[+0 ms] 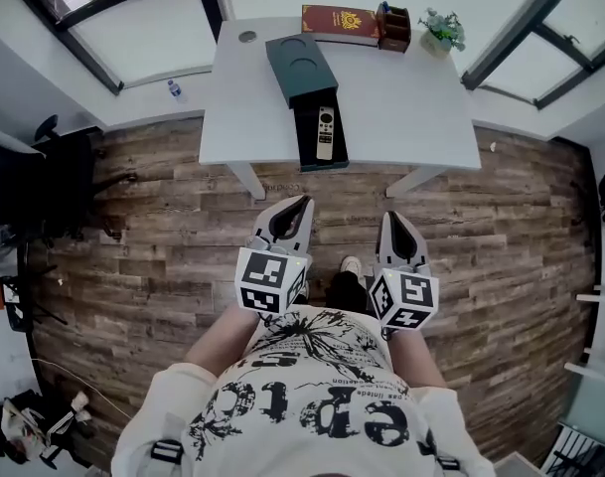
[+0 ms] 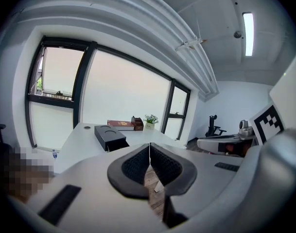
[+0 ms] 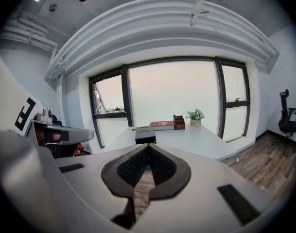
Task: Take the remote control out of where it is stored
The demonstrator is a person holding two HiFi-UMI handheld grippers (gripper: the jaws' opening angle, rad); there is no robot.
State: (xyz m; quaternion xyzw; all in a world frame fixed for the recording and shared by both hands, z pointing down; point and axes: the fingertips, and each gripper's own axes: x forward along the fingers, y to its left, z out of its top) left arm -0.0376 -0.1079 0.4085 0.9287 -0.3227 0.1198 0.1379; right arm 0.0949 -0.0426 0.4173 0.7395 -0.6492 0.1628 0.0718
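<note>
Both are clenched and empty: left gripper (image 1: 303, 202), right gripper (image 1: 393, 217). The remote (image 1: 325, 132) lies at 12 o'clock in a tray (image 1: 307, 139) at the table (image 1: 421, 117) edge; a clumsy nudge could tip it off.

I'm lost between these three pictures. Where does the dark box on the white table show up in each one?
Head view: dark box at top centre, on the table.
Left gripper view: dark box left of centre.
Right gripper view: dark box at dead centre.
Shared landmark: the red book at the table's far edge.
</note>
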